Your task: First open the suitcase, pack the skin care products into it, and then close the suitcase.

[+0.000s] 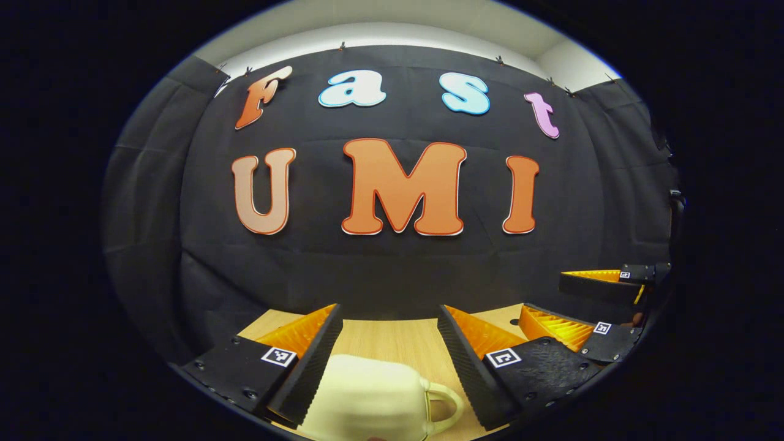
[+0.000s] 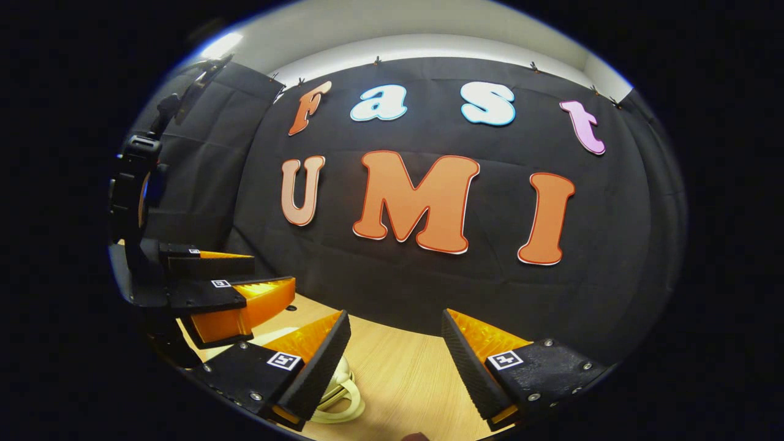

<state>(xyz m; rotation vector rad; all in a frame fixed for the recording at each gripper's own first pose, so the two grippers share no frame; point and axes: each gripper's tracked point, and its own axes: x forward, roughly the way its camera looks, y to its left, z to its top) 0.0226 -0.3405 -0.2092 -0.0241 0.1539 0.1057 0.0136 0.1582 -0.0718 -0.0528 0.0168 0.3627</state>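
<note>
A cream hard-shell suitcase (image 1: 367, 398) lies on the wooden table (image 1: 392, 340), its loop handle (image 1: 446, 404) facing right. My left gripper (image 1: 389, 312) hovers over it, open, one finger on each side of the case's near end and neither touching it. In the right gripper view, the same cream handle (image 2: 340, 395) peeks out just beside the left finger of my right gripper (image 2: 395, 315), which is open and holds nothing. The two grippers are side by side at about the same height. Most of the suitcase is hidden below both views.
The black cloth wall stands close behind the table's far edge. The right gripper (image 1: 545, 297) appears at the right of the left gripper view, and the left gripper (image 2: 272, 275) at the left of the right gripper view. Bare wood (image 2: 410, 373) lies to the right of the handle.
</note>
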